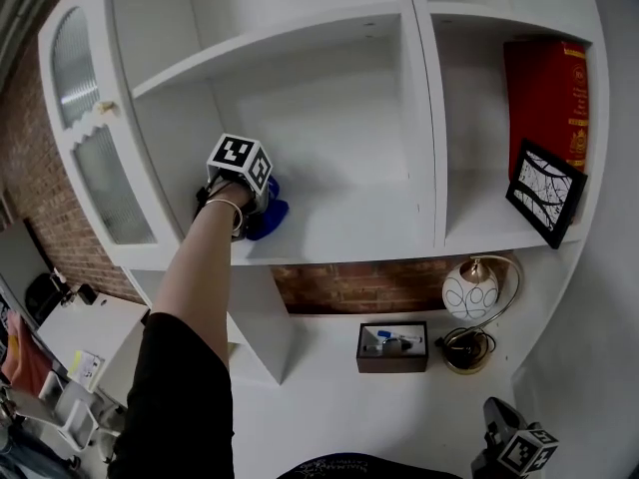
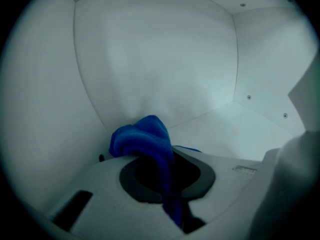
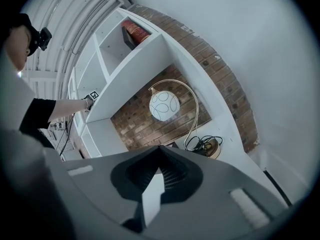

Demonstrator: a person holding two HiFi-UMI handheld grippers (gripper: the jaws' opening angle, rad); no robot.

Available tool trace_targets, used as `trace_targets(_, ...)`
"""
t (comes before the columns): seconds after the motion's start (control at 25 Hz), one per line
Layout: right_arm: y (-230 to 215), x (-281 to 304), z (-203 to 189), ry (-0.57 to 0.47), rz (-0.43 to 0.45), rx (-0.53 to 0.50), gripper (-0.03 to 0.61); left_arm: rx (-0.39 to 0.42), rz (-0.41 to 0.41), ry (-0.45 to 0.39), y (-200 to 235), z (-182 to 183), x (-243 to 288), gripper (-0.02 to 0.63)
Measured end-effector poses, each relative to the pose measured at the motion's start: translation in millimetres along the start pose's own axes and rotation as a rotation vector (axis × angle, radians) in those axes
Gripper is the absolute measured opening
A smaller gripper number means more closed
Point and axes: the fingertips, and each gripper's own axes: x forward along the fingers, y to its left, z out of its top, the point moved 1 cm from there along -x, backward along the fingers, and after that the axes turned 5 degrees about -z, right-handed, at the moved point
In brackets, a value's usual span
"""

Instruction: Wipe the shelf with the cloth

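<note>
A blue cloth rests on the white shelf, at the left end of the wide compartment. My left gripper, with its marker cube on top, reaches in beside the compartment's left wall and is shut on the cloth. In the left gripper view the cloth bunches out past the jaws of the left gripper, close to the back corner, with bare shelf floor to the right. My right gripper hangs low at the bottom right, away from the shelf. In its own view the right gripper is shut on nothing.
A red book and a framed picture stand in the right compartment. Below the shelf, a globe lamp with a coiled cord and a dark box of pens sit on the counter. A glass cabinet door stands open at left.
</note>
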Motion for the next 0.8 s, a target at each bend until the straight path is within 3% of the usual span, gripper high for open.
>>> trace_targets(0.16, 2.5, 9.6, -4.4, 0.015, 0.021, 0.006, 0.008, 0.079, -0.059, 0.01, -27.4, 4.7, 6.7, 0.034)
trace_targets(0.36, 8.8, 11.3, -6.4, 0.021, 0.034, -0.004, 0.008, 0.156, -0.199, 0.023, -79.0, 14.8, 11.6, 0.034)
trace_targets(0.52, 8.5, 2.2, -8.3, 0.017, 0.018, 0.001, 0.008, 0.174, -0.284, 0.01, -114.5, 25.9, 18.4, 0.034)
trace_targets(0.8, -3.3, -15.8, -7.3, -0.02, -0.018, 0.028, 0.008, 0.19, -0.36, -0.016, -162.9, 44.8, 30.0, 0.034)
